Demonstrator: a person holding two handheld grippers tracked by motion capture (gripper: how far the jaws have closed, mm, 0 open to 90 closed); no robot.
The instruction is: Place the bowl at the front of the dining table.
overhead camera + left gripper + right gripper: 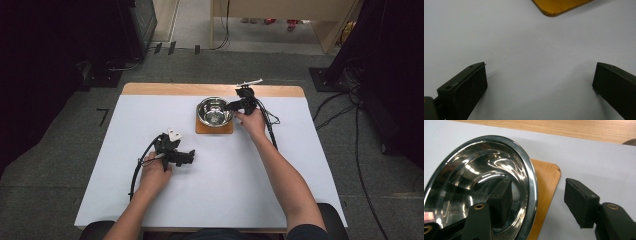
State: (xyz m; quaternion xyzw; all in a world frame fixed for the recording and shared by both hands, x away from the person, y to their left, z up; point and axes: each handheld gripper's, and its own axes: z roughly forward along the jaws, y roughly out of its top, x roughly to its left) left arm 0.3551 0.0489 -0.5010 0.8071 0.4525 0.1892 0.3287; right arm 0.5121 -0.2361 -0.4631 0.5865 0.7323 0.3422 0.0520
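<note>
From the high view, the shiny round steel bowl (pixel 214 111) sits on a small square wooden board (pixel 214 128) toward the far middle of the white-covered counter (pixel 260 185), and the right gripper (pixel 231 106) reaches in at the bowl's right rim, while the left gripper (pixel 190 157) rests low on the counter nearer the person, well apart from the bowl. Over to the left gripper view: its jaws are spread wide with nothing between them but bare white surface, and a corner of the wooden board (pixel 559 6) peeks in at the top, so this one looks to be waiting. Now the right gripper view: jaws released and straddling the steel bowl's rim (pixel 532 182), one jaw down inside the bowl, the other outside over the wooden board (pixel 547 185) and counter. This reads as the grasp being set up; the next move calls for closing squarely on that thin rim, firmly enough that the slick metal does not slip.
</note>
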